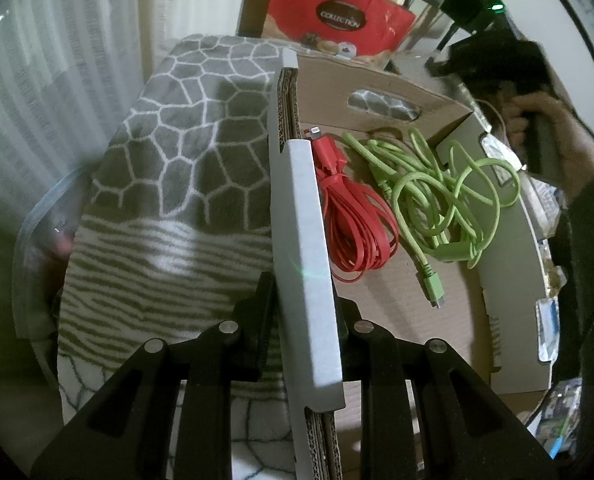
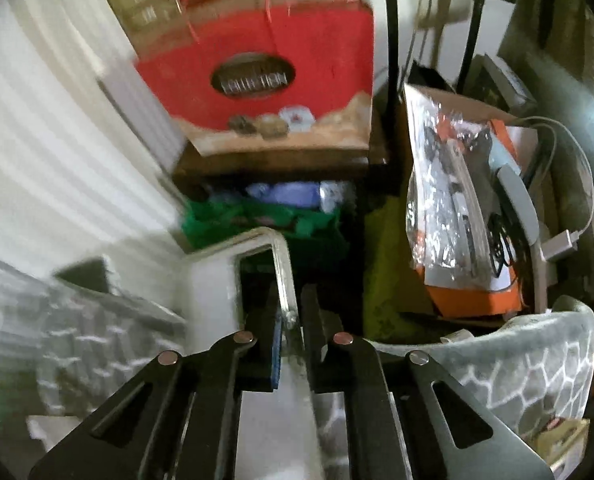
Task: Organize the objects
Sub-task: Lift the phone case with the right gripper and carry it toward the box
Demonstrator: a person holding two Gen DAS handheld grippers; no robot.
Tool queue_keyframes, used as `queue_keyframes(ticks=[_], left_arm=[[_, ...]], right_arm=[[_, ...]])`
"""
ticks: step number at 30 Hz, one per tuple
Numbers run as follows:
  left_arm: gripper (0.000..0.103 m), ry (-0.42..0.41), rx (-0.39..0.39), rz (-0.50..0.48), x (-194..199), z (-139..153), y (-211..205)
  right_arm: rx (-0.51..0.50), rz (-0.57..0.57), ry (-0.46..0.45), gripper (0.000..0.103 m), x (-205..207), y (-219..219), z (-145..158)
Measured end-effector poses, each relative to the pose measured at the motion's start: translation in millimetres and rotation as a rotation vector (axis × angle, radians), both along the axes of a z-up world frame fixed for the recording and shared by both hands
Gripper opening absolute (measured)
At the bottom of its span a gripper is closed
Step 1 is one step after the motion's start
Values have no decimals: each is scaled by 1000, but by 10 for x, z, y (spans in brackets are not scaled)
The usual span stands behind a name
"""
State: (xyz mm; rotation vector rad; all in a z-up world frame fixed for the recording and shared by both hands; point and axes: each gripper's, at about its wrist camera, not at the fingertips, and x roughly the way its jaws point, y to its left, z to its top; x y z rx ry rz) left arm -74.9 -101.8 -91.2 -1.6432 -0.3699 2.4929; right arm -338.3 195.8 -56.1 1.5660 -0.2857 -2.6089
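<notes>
An open cardboard box rests on a grey patterned blanket. Inside it lie a tied red flat cable and a loose green braided cable. My left gripper is shut on the box's left wall, with one finger on each side. At the box's far right side a person's hand holds the other gripper. In the blurred right wrist view my right gripper is shut on a pale bent edge that looks like the box's right wall.
A red "Collection" carton stands on a dark shelf behind the box. To the right sit a clear bag with orange packaging and a white USB cable. A green bag lies under the shelf. White curtains hang at the left.
</notes>
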Motion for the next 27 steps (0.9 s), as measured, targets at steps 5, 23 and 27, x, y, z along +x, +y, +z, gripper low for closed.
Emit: queue_keyframes(ticks=[5, 23, 27], left_arm=[[20, -2, 4, 7, -8, 0, 9], [20, -16, 7, 14, -48, -13, -26], [20, -17, -1, 14, -43, -16, -12]], right_arm=[[-19, 44, 87, 7, 256, -34, 404], [118, 242, 308, 7, 1445, -538, 1404], [286, 293, 332, 7, 1595, -882, 1266]])
